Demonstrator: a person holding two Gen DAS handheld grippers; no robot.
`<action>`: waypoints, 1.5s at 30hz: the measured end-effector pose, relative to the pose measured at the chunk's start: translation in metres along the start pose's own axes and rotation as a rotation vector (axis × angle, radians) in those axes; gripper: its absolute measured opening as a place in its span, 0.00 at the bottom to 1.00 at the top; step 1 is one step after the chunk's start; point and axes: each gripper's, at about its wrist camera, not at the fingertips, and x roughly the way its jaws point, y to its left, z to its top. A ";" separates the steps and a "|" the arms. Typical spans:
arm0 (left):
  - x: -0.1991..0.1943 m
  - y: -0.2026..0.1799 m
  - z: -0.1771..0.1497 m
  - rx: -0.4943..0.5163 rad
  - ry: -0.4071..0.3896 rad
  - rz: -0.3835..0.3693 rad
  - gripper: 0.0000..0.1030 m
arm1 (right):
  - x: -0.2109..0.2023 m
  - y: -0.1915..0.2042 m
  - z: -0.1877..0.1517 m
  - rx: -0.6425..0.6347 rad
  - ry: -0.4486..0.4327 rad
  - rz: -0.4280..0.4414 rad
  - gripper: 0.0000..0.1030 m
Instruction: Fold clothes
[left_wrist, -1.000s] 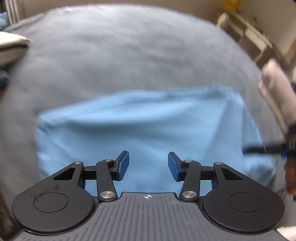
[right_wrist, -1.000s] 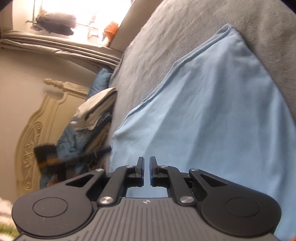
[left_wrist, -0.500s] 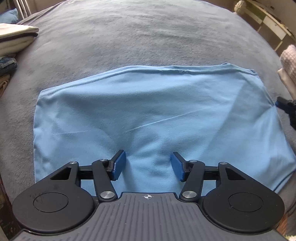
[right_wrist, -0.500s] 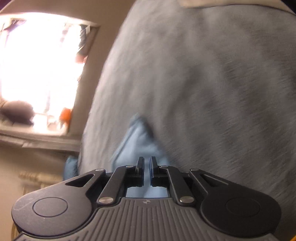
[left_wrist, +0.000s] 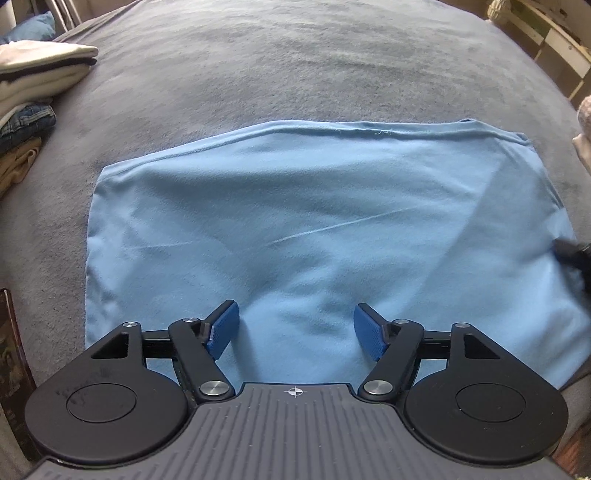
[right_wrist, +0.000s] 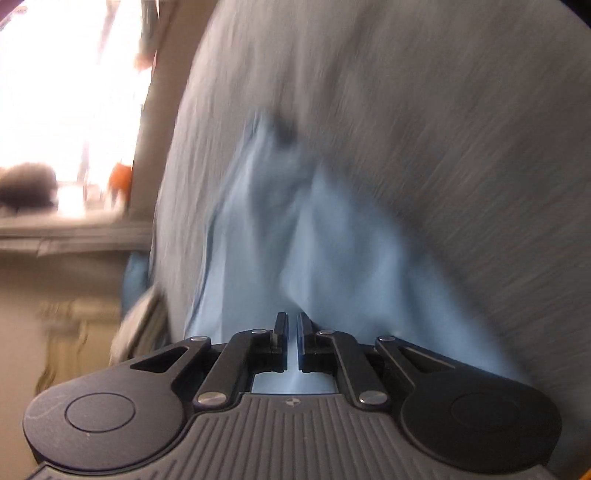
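Light blue garment (left_wrist: 314, 221) lies spread flat on the grey bed (left_wrist: 295, 66), already folded into a rough rectangle, hem seam along the far edge, a few shallow creases across the middle. The left gripper (left_wrist: 296, 330) hovers over the near edge, pointing steeply down; its jaws have just been opening and stand wide apart, nothing pinched, cloth only showing beneath the gap. In the right wrist view, the right gripper (right_wrist: 292, 341) has its jaws nearly closed with a thin fold of the blue fabric (right_wrist: 295, 240) running into the slit, so it looks clamped on the garment's right edge; that view is heavily blurred. In the left wrist view a dark tip, probably that gripper, shows at the garment's right edge.

Handling, as a judgement: thin knit, light, limp, no stiffness, drapes and wrinkles easily, and will likely drag on the fleecy bed cover rather than slide. Best hold is a corner or hemmed edge, pinching all layers together; a grab mid-panel would lift only the top layer and bunch it. The left near corner looks the natural grip for the next fold.

Stack of folded clothes (left_wrist: 33, 92) sits at the far left, well apart.
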 end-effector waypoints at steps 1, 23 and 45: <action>0.000 -0.001 0.000 0.005 -0.003 0.004 0.67 | -0.011 0.005 -0.003 -0.036 -0.048 -0.027 0.06; -0.001 -0.003 -0.009 0.028 -0.019 0.057 0.69 | -0.009 -0.008 -0.052 -0.220 0.201 0.024 0.05; 0.000 0.003 -0.012 0.020 -0.017 0.072 0.71 | 0.010 0.028 -0.083 -0.384 0.400 0.147 0.06</action>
